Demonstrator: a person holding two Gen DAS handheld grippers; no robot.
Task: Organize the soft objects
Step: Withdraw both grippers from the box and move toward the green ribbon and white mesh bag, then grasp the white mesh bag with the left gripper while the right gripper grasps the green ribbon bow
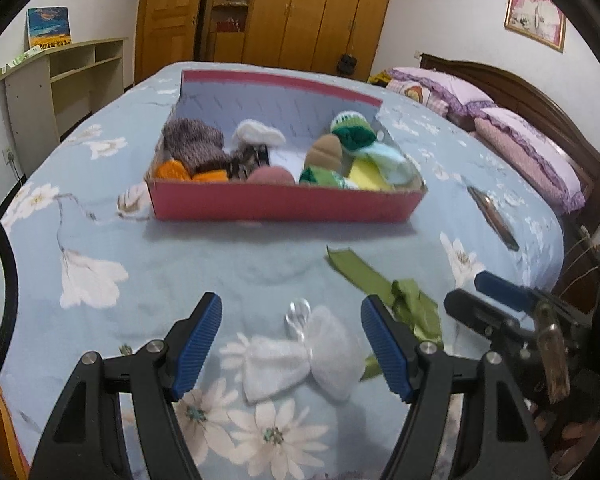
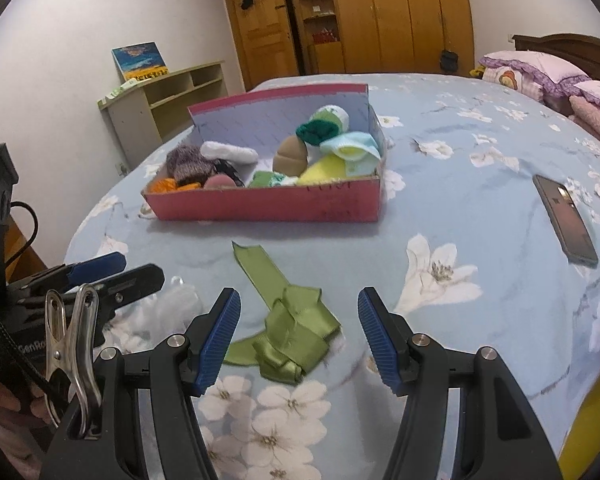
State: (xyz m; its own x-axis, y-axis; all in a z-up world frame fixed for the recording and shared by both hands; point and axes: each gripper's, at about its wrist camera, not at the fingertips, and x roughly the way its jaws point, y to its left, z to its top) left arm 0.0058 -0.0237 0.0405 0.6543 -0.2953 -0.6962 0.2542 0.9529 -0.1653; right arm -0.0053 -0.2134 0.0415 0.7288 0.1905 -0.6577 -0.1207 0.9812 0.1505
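Evidently both claws are hanging wide and empty: the left claw (image 1: 291, 344) is straddling the white bow (image 1: 300, 354) on the bed (image 1: 220, 256), the right claw (image 2: 299, 334) the green ribbon (image 2: 296, 336). Each should be closing low on the knot (loose tails slip), then carrying to the red box (image 1: 284, 202).

The left gripper (image 1: 292, 344) is being held low with its jaws spread wide apart, nothing being gripped between the blue pads (image 1: 198, 346). The right gripper (image 2: 298, 334) is being held just beside it, to its right, jaws likewise parted wide and empty.
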